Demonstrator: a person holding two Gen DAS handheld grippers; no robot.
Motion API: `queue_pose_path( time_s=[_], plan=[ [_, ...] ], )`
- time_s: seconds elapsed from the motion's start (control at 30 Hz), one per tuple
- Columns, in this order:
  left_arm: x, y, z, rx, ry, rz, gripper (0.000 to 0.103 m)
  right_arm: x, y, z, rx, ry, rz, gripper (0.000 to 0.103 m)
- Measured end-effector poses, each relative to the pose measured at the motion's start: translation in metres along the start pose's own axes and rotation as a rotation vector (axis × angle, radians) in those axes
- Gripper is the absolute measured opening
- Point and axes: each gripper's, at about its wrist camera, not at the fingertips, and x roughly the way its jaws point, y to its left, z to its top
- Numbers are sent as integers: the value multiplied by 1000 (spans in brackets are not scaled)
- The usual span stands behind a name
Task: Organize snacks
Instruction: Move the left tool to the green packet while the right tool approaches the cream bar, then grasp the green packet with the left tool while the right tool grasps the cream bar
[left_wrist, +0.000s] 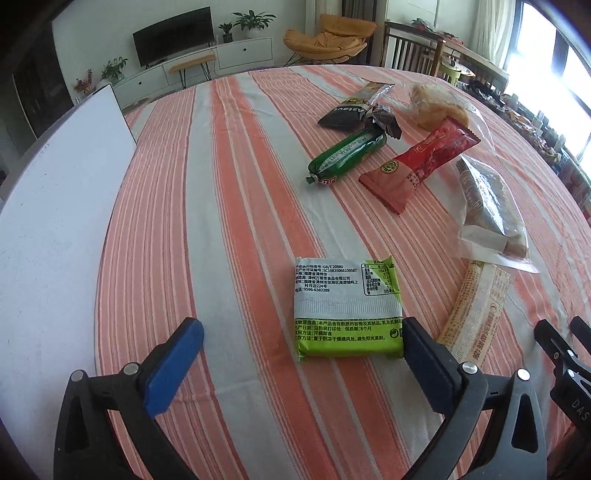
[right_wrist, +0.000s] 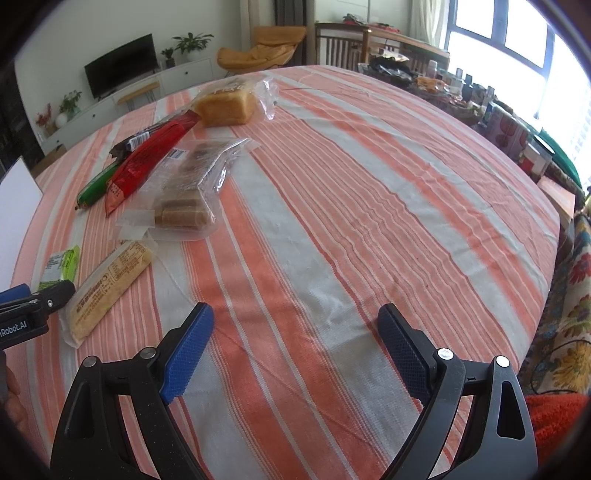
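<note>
Approaching the green packet (left_wrist: 347, 314), the left gripper (left_wrist: 303, 332) is shown with its jaws spread wide and nothing clasped; its right-hand finger stands just beside the packet's lower right corner, while the blue finger (left_wrist: 173, 365) stands well apart on the other side. The packet lies flat on the striped surface (left_wrist: 229, 184), near a pale long wrapper (left_wrist: 476, 306), with the remaining snacks grouped farther back: a green sausage (left_wrist: 347, 155), a red packet (left_wrist: 417, 166) and bagged bread (left_wrist: 439, 107). For a sound pick, the gripper is best centred over the packet, so that both fingers straddle its sides before being closed. The right gripper (right_wrist: 295, 343) is held released over bare cloth.
</note>
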Motion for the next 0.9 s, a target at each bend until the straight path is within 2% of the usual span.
queue_pose_path(
  time_s=[0.13,0.5,0.6,0.7,0.77,0.8,0.83,0.87,0.9],
  plan=[
    [-2,-1,-6,1,-53,0,103,0,0,0,0,0,0,93],
    [-3,1,-9,-4,-63,0,103,0,0,0,-1,0,0,93],
    [-2,1,-5,2,-34,-3,103,0,0,0,-1,0,1,93],
    [-2,-1,0,27,43,-18,103,0,0,0,0,0,1,93],
    [-3,-1,0,27,67,-19,102,0,0,0,0,0,1,93],
    [-4,-2,-2,29,62,-18,101,0,0,0,-1,0,1,93],
    [-6,-2,-4,34,48,-21,93,0,0,0,-1,0,0,93],
    [-10,-4,-5,43,29,-26,76,0,0,0,-1,0,0,93],
    [-14,-6,-6,54,12,-22,67,0,0,0,-1,0,1,93]
  ],
)
